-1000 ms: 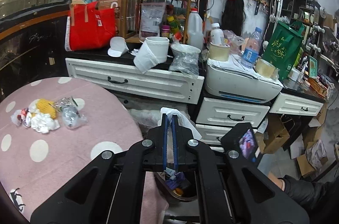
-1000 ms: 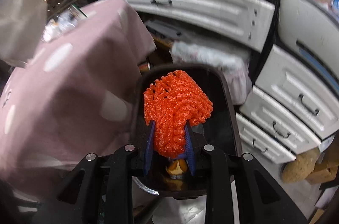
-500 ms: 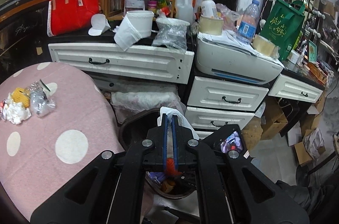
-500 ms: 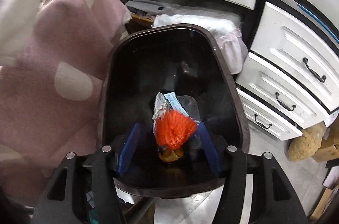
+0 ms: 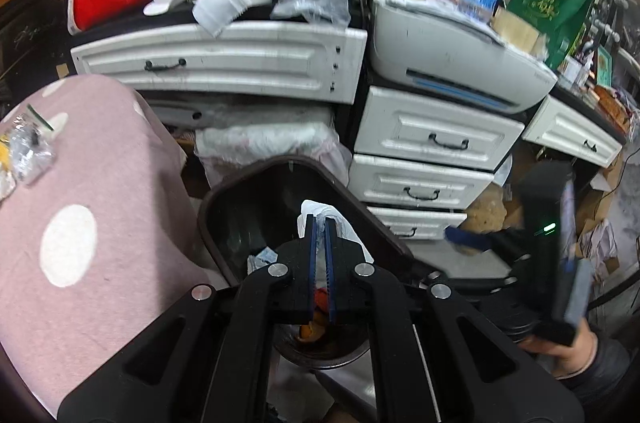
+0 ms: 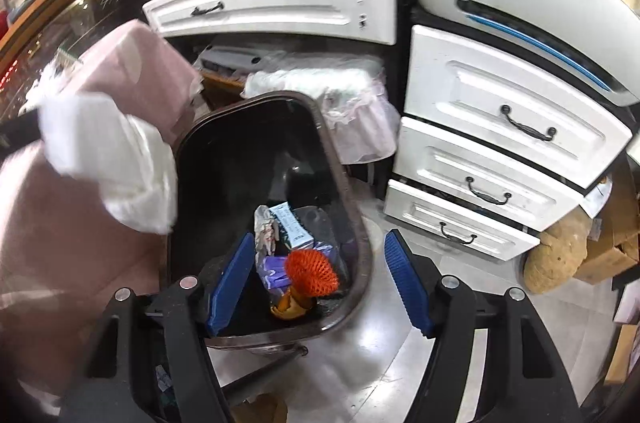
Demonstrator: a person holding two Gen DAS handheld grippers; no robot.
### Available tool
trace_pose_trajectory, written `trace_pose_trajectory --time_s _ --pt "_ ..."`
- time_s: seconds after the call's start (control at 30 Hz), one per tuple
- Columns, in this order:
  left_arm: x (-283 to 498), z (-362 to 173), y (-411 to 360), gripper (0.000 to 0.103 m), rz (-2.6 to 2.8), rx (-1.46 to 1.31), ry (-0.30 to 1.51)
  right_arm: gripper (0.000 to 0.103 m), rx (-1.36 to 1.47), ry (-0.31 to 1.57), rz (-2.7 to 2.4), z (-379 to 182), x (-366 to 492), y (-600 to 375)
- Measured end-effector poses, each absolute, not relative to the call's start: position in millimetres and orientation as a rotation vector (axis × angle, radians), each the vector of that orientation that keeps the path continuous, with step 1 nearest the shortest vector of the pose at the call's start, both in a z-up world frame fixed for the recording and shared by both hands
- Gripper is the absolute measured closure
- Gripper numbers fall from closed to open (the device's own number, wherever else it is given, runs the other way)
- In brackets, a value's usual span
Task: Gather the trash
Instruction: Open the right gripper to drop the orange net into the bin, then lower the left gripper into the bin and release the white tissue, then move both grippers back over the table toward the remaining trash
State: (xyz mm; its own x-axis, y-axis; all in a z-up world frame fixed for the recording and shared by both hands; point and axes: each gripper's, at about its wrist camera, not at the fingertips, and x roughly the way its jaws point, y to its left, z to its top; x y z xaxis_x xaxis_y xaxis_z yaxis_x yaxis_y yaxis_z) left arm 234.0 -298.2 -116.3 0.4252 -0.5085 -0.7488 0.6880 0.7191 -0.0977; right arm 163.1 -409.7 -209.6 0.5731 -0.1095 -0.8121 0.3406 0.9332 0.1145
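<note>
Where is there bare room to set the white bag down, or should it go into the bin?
The pink cloth is bare between its white dot and the bin; its far left edge holds wrappers. The bin's rear half is empty; trash sits at the near end. The countertop is crowded.

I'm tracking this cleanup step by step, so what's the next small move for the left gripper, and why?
Probably open the left gripper so the white crumpled tissue drops. Its jaws are shut on the tissue, already over the dark trash bin. The right gripper is opening with nothing between its fingers, and the orange foam net lies in the bin.
</note>
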Motion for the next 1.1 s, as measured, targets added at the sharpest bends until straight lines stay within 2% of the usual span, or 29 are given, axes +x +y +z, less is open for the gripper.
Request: trace_pose_trajectory --time_s 0.43,0.5,0.53,0.57,0.6,0.67,0.77,1.1 --pt "241.4 -166.9 -324.2 0.098 -0.787 0.353 0.979 0.031 0.307 0.875 -0.347 -197.9 146.8 -431.7" --pt "238.5 -170.8 -328.5 0.095 -0.792 0.392 0.985 0.029 0.307 0.871 -0.356 -196.6 145.0 -434.2" --pt "237.2 -173.2 -330.6 0.091 -0.795 0.413 0.99 0.029 0.31 0.868 -0.361 -196.1 144.0 -435.6" --pt "235.8 -175.5 -332.8 0.074 -0.796 0.431 0.995 0.028 0.316 0.864 -0.367 -195.8 143.0 -437.4" --pt "233.6 -176.7 -334.1 0.04 -0.794 0.449 0.992 0.027 0.32 0.862 -0.37 -195.2 142.2 -438.5" --pt "228.9 -173.1 -331.6 0.008 -0.787 0.443 0.941 0.026 0.325 0.858 -0.376 -194.3 141.0 -439.9" --pt "222.0 -164.7 -329.9 0.007 -0.815 0.424 0.886 0.021 0.329 0.851 -0.385 -193.5 139.9 -441.4" --pt "195.7 -134.5 -324.8 0.006 -0.846 0.447 0.788 0.017 0.33 0.837 -0.395 -190.3 137.8 -442.6"
